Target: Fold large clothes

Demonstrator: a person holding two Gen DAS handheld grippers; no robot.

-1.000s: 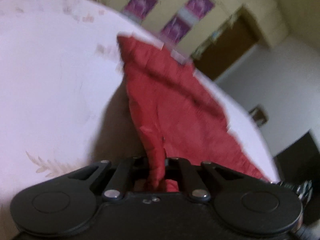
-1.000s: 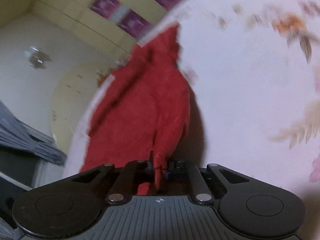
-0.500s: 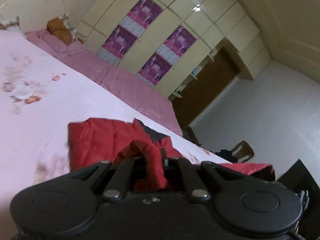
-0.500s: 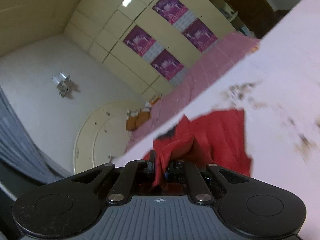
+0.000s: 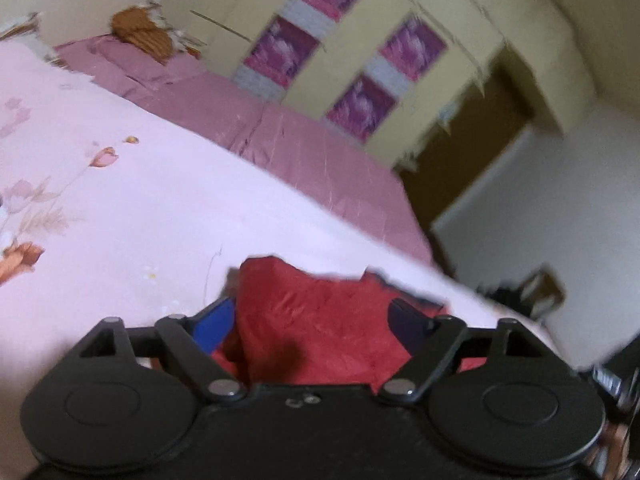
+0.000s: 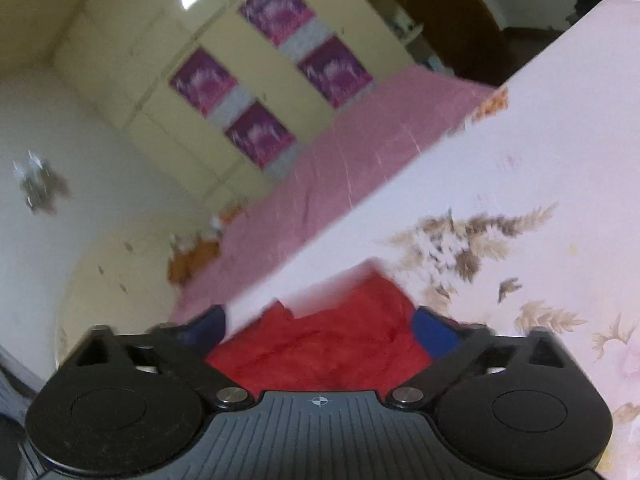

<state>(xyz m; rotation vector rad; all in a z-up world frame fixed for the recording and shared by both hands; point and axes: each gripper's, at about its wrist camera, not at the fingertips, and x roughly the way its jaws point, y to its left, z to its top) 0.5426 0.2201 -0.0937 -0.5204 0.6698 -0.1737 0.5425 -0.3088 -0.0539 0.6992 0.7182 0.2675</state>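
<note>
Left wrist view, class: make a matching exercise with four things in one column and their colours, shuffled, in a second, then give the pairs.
Things:
1. garment
2. gripper finger pad
3. wardrobe door panels
4. cushion at the bed's far end

Colours:
A. purple
B. orange-brown
C. red
D. blue

Pairs: 1-C, 2-D, 3-A, 4-B

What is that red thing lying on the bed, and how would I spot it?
Start from the big bed with the pale pink flowered sheet, which fills the foreground below the cream wardrobe. Close in front of the cameras, at the sheet's near part, lies a crumpled red garment. It is the only solid bright red thing there, unlike the faded flower prints and the dusty pink cover beyond.
</note>
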